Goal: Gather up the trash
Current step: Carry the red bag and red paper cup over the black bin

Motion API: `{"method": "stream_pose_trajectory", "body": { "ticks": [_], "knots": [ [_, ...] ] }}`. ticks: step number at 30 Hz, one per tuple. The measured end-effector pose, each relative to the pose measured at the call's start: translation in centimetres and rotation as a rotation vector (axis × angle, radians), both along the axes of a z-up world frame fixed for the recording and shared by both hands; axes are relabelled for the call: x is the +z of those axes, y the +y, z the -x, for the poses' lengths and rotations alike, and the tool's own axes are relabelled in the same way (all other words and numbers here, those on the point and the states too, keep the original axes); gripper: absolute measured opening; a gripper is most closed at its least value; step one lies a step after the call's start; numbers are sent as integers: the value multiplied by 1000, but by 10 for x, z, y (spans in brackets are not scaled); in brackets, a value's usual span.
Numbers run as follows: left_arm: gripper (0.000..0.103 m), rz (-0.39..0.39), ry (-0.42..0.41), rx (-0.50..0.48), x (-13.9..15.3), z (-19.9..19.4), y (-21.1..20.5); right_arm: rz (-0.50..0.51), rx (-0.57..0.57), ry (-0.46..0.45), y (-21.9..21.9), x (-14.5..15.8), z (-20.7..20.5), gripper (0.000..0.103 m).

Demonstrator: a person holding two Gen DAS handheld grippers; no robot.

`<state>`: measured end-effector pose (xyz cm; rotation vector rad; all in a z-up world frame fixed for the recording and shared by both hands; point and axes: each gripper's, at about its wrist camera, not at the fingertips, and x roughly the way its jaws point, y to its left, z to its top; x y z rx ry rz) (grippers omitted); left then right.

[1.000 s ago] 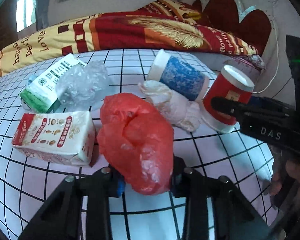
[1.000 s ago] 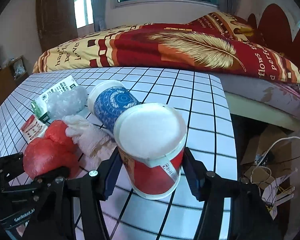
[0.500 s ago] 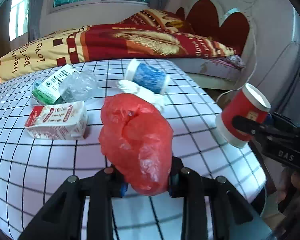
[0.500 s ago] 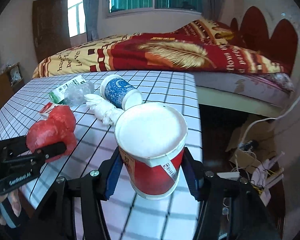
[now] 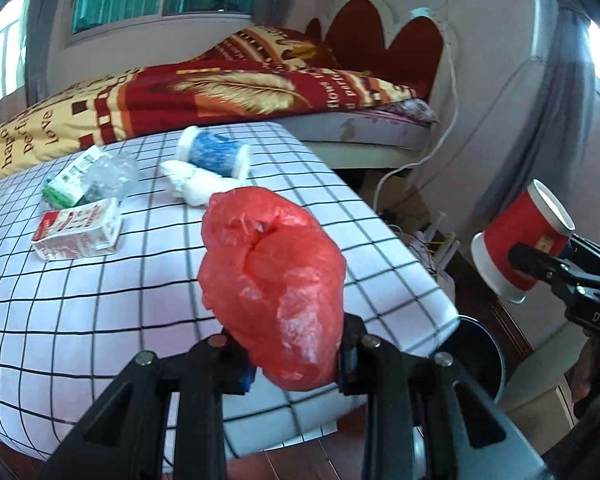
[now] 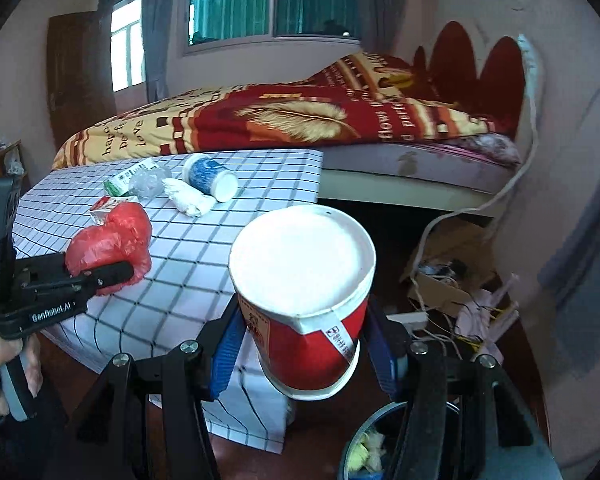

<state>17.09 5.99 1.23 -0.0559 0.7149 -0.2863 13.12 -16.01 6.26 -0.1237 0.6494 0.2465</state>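
My left gripper [image 5: 296, 364] is shut on a crumpled red plastic bag [image 5: 272, 296] and holds it above the checked table's near right corner; it also shows in the right wrist view [image 6: 110, 240]. My right gripper [image 6: 304, 344] is shut on a red paper cup [image 6: 304, 300] with a white lid, held off the table's edge above a round dark bin [image 6: 374, 444]. The cup also shows in the left wrist view [image 5: 520, 248], and the bin [image 5: 476, 344] sits below the table corner.
On the checked table [image 5: 100, 280] lie a red-and-white carton [image 5: 78, 232], a green-and-white carton [image 5: 70, 184], a clear crumpled bag [image 5: 112, 174], a white wad [image 5: 192, 186] and a blue cup on its side [image 5: 214, 152]. A bed [image 6: 300, 120] stands behind. Cables and boxes [image 6: 452, 284] clutter the floor at right.
Both grippers have lifted their loads and drawn back and right from the table. The red cup has moved off the table edge to above the bin; the bin has come into view.
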Motion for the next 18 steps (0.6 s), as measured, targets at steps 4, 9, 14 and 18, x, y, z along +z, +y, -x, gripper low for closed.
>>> {"method": "stream_pose_trajectory", "body": {
  "ticks": [4, 9, 14, 18],
  "knots": [
    [30, -7, -1, -36, -1, 7, -18, 15, -49, 0, -29, -1, 18, 59],
    [30, -20, -2, -89, -1, 12, -43, 5, -109, 17, -60, -10, 32, 59],
    [30, -33, 2, -129, -3, 16, -67, -14, -163, 40, -88, -26, 42, 59],
    [30, -46, 13, -168, -8, 19, -87, -49, -206, 52, -108, -38, 46, 59]
  ]
}}
